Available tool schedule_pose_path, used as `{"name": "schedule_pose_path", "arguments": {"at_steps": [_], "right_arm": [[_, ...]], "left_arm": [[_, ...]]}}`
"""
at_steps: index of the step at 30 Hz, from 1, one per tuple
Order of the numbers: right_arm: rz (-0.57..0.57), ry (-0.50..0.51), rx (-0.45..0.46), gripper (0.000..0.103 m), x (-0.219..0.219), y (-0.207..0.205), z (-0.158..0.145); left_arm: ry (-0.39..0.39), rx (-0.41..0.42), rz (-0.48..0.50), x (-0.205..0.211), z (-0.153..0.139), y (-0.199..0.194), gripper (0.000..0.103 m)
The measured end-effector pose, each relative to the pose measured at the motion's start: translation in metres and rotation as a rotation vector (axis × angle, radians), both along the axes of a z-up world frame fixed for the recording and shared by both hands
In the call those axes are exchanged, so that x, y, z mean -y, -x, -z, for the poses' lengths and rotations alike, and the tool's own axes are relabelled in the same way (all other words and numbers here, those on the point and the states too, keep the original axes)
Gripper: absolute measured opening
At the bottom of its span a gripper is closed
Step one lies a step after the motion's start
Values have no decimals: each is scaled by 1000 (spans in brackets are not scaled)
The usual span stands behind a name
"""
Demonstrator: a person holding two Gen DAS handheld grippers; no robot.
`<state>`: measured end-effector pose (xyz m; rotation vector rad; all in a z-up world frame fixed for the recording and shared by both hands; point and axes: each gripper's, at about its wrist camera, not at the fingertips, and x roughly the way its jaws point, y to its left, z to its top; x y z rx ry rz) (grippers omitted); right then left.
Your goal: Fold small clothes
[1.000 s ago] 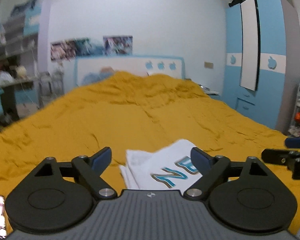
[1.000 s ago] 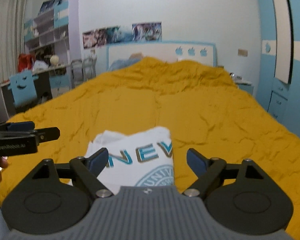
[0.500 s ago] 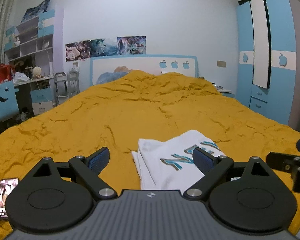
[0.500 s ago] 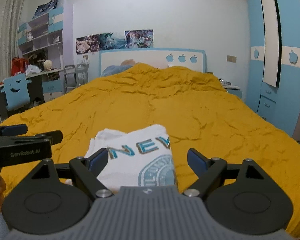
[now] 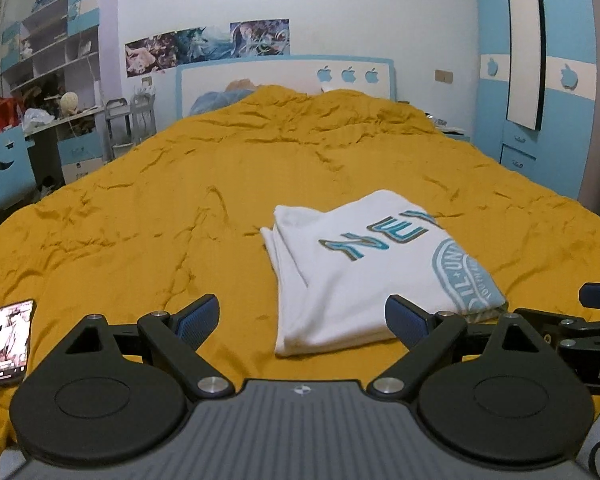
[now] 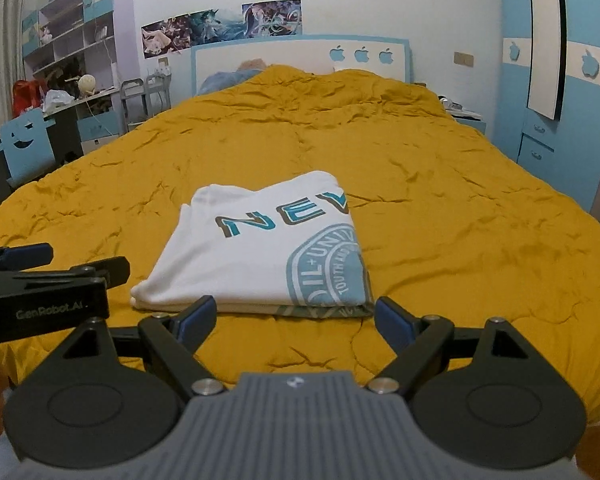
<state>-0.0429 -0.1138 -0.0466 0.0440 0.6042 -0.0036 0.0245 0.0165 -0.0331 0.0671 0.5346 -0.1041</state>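
1. Two grippers are ours here, and both stand with fingers spread wide, holding nothing.
2. We see the left gripper (image 5: 302,318) held above the yellow bedspread (image 5: 180,208), its blue pads (image 5: 199,317) apart and clear of the cloth.
3. We see the right gripper (image 6: 295,319) just short of the near edge of the folded white T-shirt (image 6: 260,256), not touching it.
4. The T-shirt lies flat on the bedspread as a neat rectangle, teal letters "NEV" and a round teal crest facing up; from the left wrist view it sits ahead and to the right (image 5: 364,264).
5. We find a phone (image 5: 10,344) with a lit screen lying on the bedspread, well apart from the shirt, at our far left.
6. A blue wardrobe (image 6: 560,80) stands beside the bed on the right.
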Motion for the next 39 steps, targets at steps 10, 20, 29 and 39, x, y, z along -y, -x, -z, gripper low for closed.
{"name": "schedule_pose_path", "arguments": {"at_steps": [10, 20, 29, 39], "right_arm": [[3, -13, -36, 82, 0, -2, 12], [9, -26, -45, 82, 4, -4, 14], [7, -30, -51, 82, 5, -6, 17], [8, -30, -49, 82, 4, -7, 19]], "left_arm": [[-1, -31, -7, -1, 6, -1, 103], [-3, -36, -5, 0, 6, 0, 103], [-2, -34, -4, -1, 7, 0, 103], [-3, -36, -4, -1, 7, 0, 103]]}}
